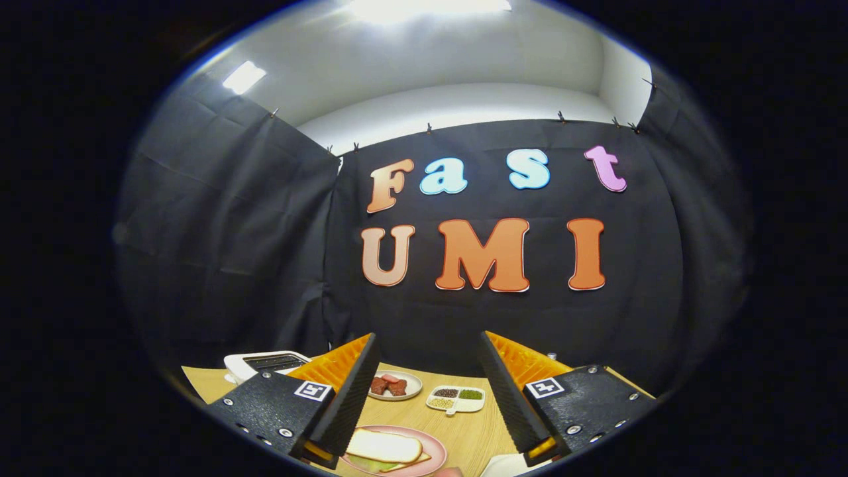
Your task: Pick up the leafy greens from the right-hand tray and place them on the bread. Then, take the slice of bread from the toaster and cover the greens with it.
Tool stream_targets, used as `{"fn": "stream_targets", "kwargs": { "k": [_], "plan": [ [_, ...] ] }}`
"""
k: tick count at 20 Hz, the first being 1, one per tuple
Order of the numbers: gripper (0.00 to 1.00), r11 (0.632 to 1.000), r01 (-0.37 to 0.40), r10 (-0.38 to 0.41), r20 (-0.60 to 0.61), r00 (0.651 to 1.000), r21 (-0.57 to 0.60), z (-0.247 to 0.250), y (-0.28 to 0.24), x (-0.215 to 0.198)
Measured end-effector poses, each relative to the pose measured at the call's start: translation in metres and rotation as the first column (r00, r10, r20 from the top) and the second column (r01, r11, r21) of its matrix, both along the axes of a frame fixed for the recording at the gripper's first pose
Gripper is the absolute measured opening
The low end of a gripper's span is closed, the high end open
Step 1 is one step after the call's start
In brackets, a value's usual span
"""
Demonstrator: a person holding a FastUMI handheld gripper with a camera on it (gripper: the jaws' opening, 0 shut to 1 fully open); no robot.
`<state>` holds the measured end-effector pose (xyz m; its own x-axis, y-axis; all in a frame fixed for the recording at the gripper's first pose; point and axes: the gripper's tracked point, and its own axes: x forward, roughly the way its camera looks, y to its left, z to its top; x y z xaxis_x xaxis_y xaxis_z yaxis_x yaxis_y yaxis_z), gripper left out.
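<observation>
Fingers (pixel 427 391) spread wide, gripping nothing; pink plate (pixel 434 445) between them, bread slice (pixel 385 445) lying crosswise over greens (pixel 363 463); toaster (pixel 265 364) beyond plate's left

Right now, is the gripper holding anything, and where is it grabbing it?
Nothing is held. The gripper is open, its fingers wide apart above the wooden table, with the pink plate carrying a slice of white bread just ahead.

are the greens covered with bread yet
Covered: a bread slice lies on top of the greens on the pink plate, green showing at its edge. The gripper is open, holding nothing.
</observation>
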<state>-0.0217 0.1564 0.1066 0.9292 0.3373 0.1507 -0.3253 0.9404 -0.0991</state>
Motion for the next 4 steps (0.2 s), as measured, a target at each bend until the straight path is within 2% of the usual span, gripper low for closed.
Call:
{"fn": "stream_targets", "kwargs": {
  "k": [4],
  "plan": [
    [0.91,1.000,-0.004,0.004,0.034,0.999,-0.024,0.0048,0.0048,-0.0021]
  ]
}}
